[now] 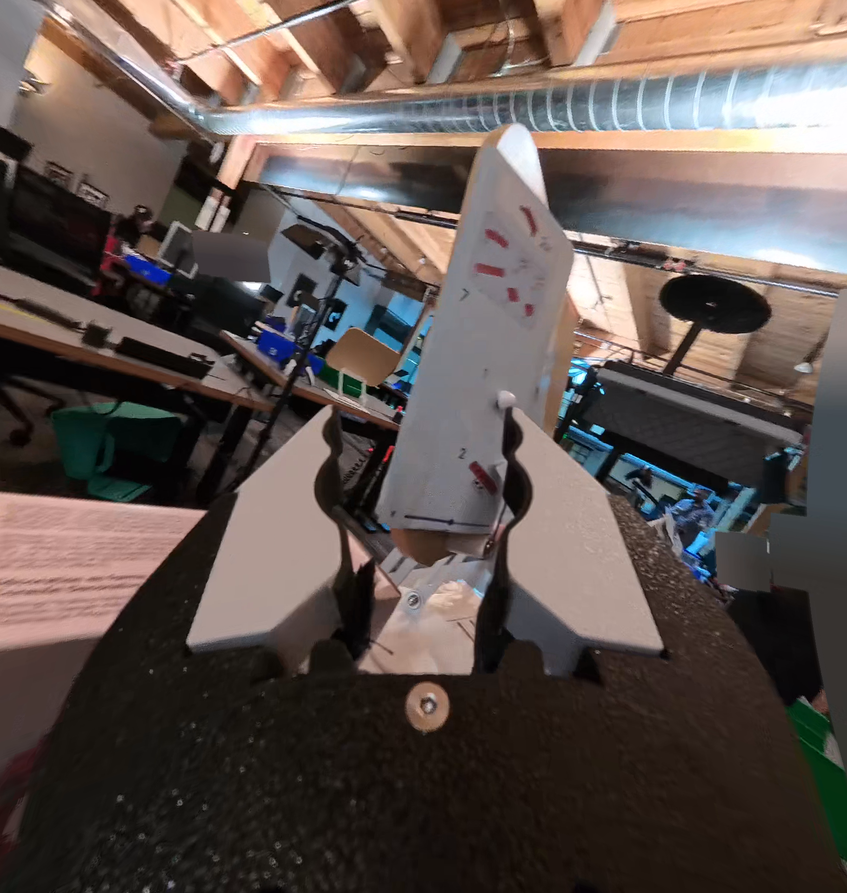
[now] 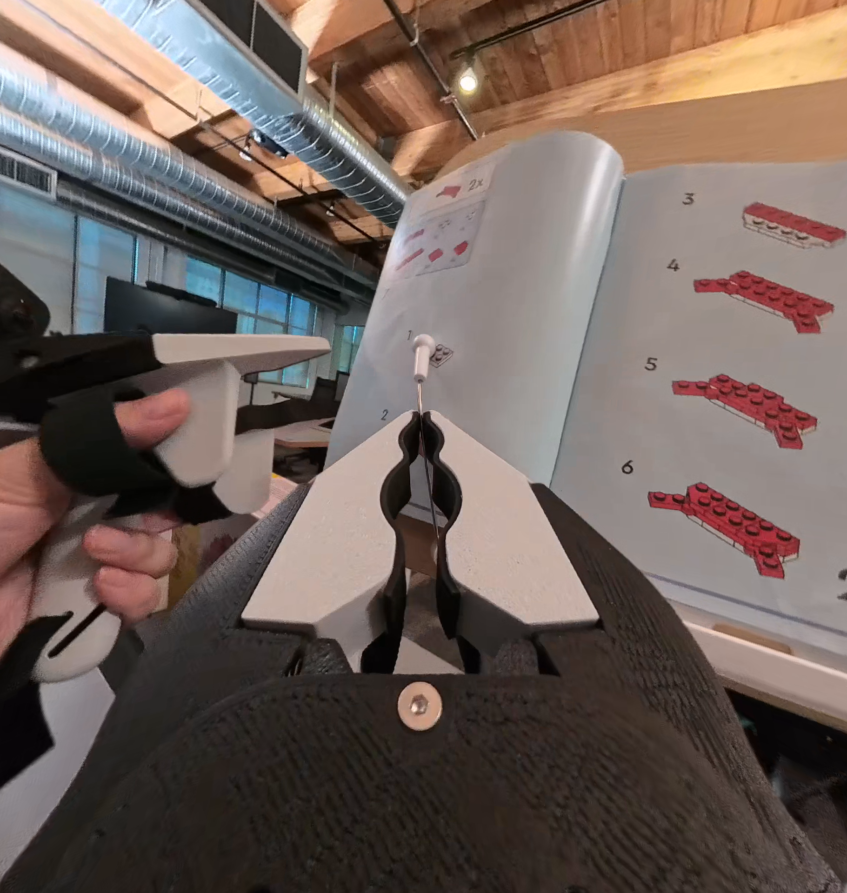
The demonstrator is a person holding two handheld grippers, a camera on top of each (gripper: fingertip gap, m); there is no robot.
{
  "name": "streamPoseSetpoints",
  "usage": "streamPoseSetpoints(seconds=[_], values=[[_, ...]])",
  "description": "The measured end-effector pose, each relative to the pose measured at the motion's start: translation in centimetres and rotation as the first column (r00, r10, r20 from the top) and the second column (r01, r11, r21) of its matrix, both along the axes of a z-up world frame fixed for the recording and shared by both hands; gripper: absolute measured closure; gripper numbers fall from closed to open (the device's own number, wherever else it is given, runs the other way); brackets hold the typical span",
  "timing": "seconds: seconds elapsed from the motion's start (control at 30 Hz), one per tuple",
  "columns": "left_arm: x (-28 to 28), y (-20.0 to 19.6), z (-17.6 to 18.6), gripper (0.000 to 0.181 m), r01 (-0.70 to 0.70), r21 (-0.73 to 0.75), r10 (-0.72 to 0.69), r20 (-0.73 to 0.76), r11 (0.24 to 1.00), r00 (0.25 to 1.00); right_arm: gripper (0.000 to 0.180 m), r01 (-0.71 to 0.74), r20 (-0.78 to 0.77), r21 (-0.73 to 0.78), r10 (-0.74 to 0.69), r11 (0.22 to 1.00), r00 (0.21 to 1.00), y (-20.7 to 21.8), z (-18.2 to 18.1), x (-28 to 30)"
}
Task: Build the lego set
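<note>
We are observing the right gripper [image 2: 420, 414] with its jaws pressed together at the tips, pinching a thin wire page holder [image 2: 420, 355] whose white capped end is projecting just above the fingertips. That holder is lying against the left page of the instruction booklet [image 2: 484, 299], which is standing open and upright on a wooden stand [image 2: 730, 647]; the left page is curling over at its top, and the right page is showing numbered steps with red brick assemblies.

We are finding the left gripper [image 1: 421, 415] with its jaws spread apart and nothing between them. In its own view its right fingertip is appearing just beside the same white-capped holder [image 1: 506, 399] on the booklet [image 1: 479, 348], seen edge-on; we cannot tell whether they are touching.

In the right wrist view, a person's hand [image 2: 30, 522] in a black fingerless glove is gripping the left gripper's handle at the left edge. A printed sheet [image 1: 68, 565] is lying at the lower left of the left wrist view. No loose bricks are showing in either view.
</note>
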State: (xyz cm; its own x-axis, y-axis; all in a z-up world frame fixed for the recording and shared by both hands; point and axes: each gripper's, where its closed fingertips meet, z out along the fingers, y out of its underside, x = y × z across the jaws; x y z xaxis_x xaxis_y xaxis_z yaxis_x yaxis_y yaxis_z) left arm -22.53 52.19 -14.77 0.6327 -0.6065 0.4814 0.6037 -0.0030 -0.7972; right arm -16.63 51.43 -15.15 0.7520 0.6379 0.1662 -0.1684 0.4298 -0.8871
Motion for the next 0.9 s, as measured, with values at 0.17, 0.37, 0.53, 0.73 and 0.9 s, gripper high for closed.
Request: streamPoseSetpoints(seconds=[0.17,0.37,0.53,0.73,0.9], values=[[1.4,1.2,-1.6,0.137,-0.064,-0.052,0.055,-0.154,0.997,0.987,0.180,0.006,-0.066,-0.033,-0.008,0.999,0.998,0.2,0.2,0.5],[2.0,0.8,-1.2,0.166,-0.059,-0.014,0.055,-0.181,0.998,0.982,0.180,0.080,-0.107,-0.042,-0.084,0.996,0.991,0.3,0.3,1.0],[2.0,0.7,-1.2,0.159,-0.057,-0.024,0.051,-0.194,0.998,0.980,0.180,0.067,-0.191,-0.104,-0.086,0.992,0.978,0.5,0.5,1.8],[0.6,0.6,-0.4,0.118,-0.168,-0.004,0.164,-0.186,0.986,0.969,0.156,0.115,-0.202,-0.078,-0.129,0.990,0.971,0.6,1.2,3.2],[-2.2,-1.4,1.8,0.102,-0.376,0.058,0.380,-0.170,0.925,0.909,0.148,0.154,-0.235,-0.098,-0.173,0.983,0.956,0.6,1.6,6.9]])
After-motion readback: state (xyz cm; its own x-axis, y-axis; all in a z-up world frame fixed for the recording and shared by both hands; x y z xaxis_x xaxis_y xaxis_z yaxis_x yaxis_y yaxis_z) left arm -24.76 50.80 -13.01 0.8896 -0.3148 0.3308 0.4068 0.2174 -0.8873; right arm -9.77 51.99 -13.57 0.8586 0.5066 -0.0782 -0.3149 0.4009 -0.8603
